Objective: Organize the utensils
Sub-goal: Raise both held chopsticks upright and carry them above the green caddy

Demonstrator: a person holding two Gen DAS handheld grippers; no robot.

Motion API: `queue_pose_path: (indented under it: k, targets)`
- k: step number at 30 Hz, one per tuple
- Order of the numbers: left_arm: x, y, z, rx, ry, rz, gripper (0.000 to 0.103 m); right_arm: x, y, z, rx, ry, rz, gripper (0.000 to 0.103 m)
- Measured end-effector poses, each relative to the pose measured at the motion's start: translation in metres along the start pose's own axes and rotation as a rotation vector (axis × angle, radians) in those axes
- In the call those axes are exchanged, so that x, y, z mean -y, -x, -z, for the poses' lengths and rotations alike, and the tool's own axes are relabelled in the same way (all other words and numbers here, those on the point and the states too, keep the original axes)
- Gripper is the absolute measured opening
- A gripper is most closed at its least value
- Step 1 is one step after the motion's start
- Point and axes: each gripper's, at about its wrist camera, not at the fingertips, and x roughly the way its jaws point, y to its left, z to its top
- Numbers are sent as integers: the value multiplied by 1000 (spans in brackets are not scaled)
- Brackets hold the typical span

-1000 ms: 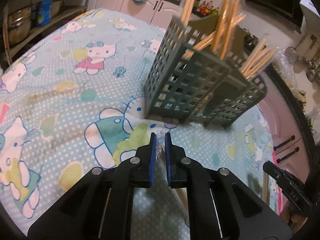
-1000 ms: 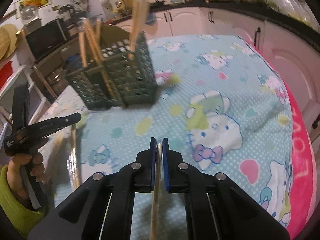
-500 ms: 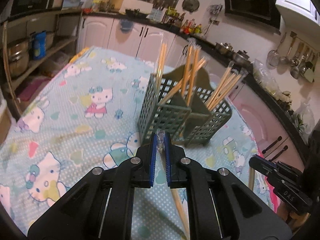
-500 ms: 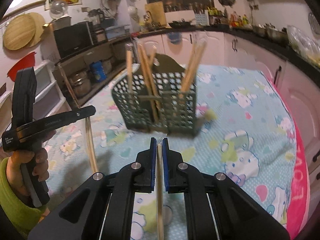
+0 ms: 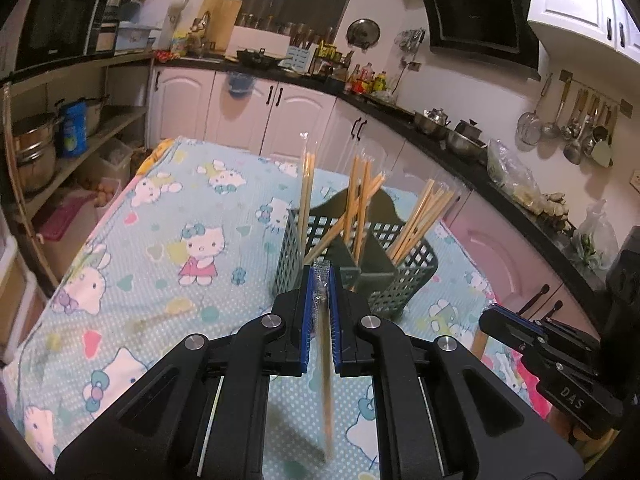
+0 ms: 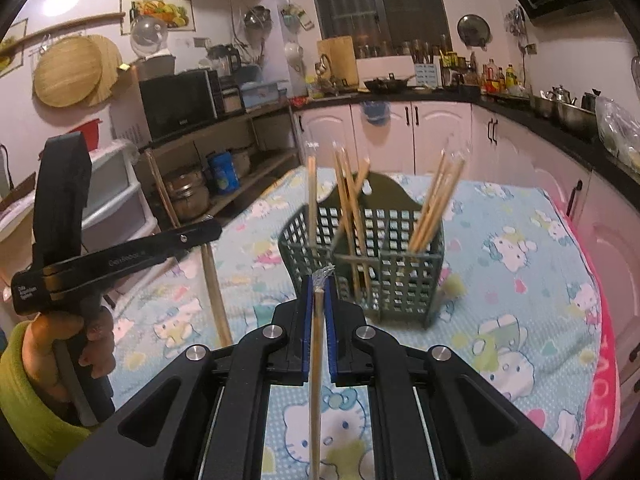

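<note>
A dark green lattice utensil holder stands upright on the table, with several wrapped chopsticks leaning in its compartments. My left gripper is shut on a plastic-wrapped pair of chopsticks that hangs down below the pads, above the table and short of the holder. My right gripper is shut on another wrapped pair, likewise hanging down. In the right wrist view the left gripper shows at the left, held by a hand in a green sleeve.
A light blue cartoon-cat tablecloth covers the table, and a pink cover runs along its right edge. White cabinets and a dark counter lie behind. Shelves with pots stand to the left.
Both grippers have risen above the table with their chopsticks still clamped. The holder now sits lower and farther off in both views, and more of the kitchen shows.
</note>
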Motion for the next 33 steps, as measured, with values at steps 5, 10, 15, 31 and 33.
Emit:
queue_pose_path:
  k: [5,10,15,31,33]
  targets:
    - [5,5,-13,32,-13,12,3,-2,4,-13,42,6,-5,6]
    - [13,8,-29,65,-26,25,3,-2,7,-26,88,8,-7,6]
    - [21,10,-44,93,-37,39,3,-1,9,-41,125,13,-12,6]
    - [55,5,-85,151,-123,75,3,16,20,-84,231,21,37,6]
    - [60,5,-92,162,-135,78,3,18,22,-89,243,28,46,6]
